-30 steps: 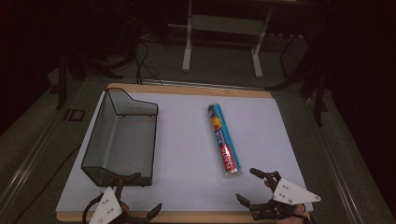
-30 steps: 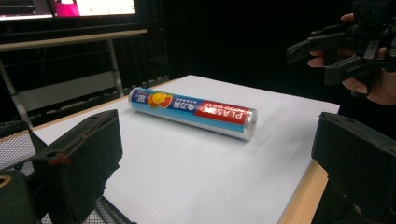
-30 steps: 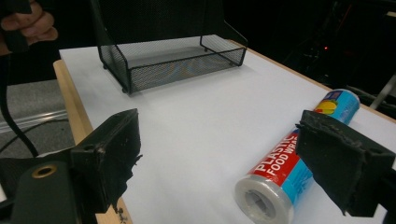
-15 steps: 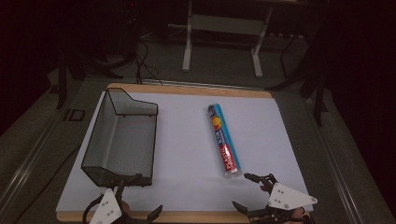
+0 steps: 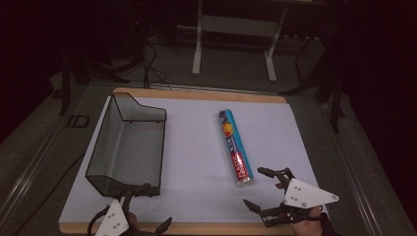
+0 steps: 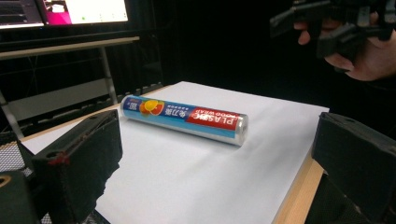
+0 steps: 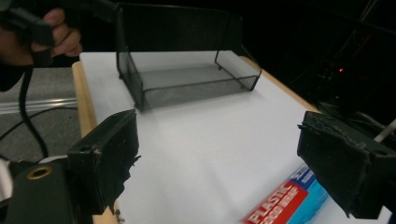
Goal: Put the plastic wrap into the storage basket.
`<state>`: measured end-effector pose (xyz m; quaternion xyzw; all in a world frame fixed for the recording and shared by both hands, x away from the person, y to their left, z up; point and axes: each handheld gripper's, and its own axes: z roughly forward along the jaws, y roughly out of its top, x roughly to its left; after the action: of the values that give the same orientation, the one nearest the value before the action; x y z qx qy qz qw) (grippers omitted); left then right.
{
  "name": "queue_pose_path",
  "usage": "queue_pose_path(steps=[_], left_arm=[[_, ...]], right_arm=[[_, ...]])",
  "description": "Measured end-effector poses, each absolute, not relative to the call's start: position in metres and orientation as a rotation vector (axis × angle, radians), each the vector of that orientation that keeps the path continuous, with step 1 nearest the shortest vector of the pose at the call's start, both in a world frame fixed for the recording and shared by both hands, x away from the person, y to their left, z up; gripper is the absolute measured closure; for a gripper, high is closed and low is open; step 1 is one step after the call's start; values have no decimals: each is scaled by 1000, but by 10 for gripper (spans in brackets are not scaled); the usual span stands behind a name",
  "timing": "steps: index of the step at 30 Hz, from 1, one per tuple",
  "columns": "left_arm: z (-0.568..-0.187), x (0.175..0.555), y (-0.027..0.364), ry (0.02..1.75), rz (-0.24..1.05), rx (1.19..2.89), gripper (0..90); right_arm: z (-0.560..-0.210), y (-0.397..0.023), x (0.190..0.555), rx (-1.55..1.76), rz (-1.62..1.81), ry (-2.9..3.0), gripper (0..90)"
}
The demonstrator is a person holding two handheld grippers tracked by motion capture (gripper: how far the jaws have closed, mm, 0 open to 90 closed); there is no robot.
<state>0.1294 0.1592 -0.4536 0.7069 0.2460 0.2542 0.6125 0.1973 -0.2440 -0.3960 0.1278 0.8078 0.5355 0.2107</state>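
We are at the approach step: nothing is gripped yet. The roll of plastic wrap lies flat on the white sheet, right of centre, its capped end pointing toward the near edge. The wire-mesh basket stands along the left side of the sheet, well apart from the roll.

Our right gripper hovers by the near right corner, just beside the roll's capped end, jaws spread wide with nothing between them. Our left gripper waits at the near left corner in front of the basket, also released and empty; in its own view the roll lies ahead of its jaws.

Compared with a second ago, the right gripper sits a little higher and closer to the roll's end, and its jaws have just been opening further. The left one has not shifted.

Next, we judge, the right jaws must straddle the roll across its width, then close.
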Motion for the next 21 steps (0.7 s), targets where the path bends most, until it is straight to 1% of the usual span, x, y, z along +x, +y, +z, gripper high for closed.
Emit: queue_pose_path(steps=[14,21], left_arm=[[-453,129,160,565,579,1624,26],[-453,129,160,564,580,1623,26]], right_arm=[[-369,-226,228,389,1460,2162,128],[-366,-215,250,463,1469,2176,123]])
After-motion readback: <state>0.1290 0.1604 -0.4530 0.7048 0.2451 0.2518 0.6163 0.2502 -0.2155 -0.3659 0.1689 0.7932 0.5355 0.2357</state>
